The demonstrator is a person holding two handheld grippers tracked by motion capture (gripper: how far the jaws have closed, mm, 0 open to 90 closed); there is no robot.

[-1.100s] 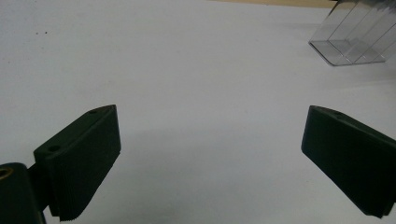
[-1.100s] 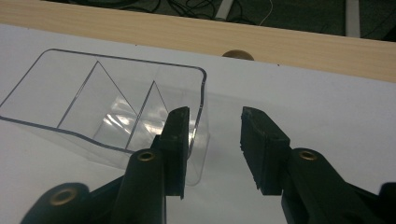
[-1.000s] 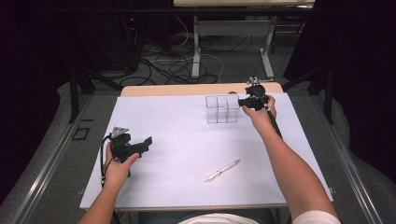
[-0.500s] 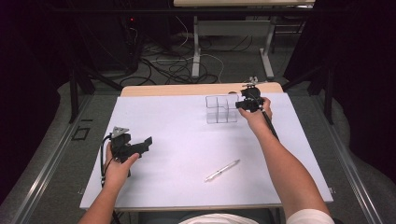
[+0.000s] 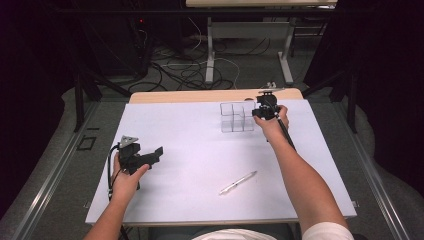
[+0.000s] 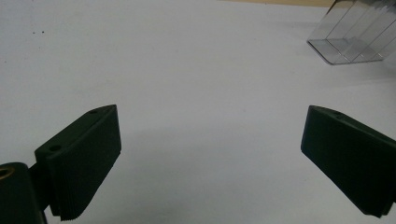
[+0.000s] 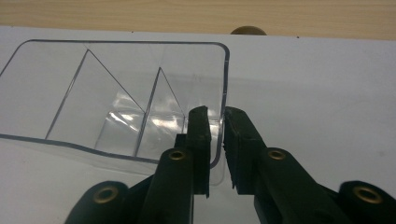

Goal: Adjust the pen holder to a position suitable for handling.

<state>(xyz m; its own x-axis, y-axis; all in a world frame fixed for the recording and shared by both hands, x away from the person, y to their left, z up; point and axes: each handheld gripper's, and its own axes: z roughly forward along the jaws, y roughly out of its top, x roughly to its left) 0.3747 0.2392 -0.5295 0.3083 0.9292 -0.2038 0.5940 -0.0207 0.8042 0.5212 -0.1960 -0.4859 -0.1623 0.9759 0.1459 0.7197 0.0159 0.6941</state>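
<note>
A clear plastic box (image 5: pixel 237 117) with dividers stands at the far middle of the white table (image 5: pixel 200 145). My right gripper (image 5: pixel 257 112) is at the box's right side. In the right gripper view its jaws have just been closing and now pinch the near right wall of the box (image 7: pixel 116 93), one fingertip inside, the other outside, gripper (image 7: pixel 217 116). My left gripper (image 5: pixel 157 152) rests at the table's left, jaws wide apart with nothing between them (image 6: pixel 210 154); the box (image 6: pixel 355 37) shows at the top right of its view.
A silver pen (image 5: pixel 237 182) lies on the table near the front, between my two forearms. A wooden strip (image 5: pixel 215 95) borders the table's far edge. Cables and table legs lie on the floor beyond.
My right gripper has shifted slightly left onto the box's right wall and its jaws have come together on it. The left hand has stayed still.
</note>
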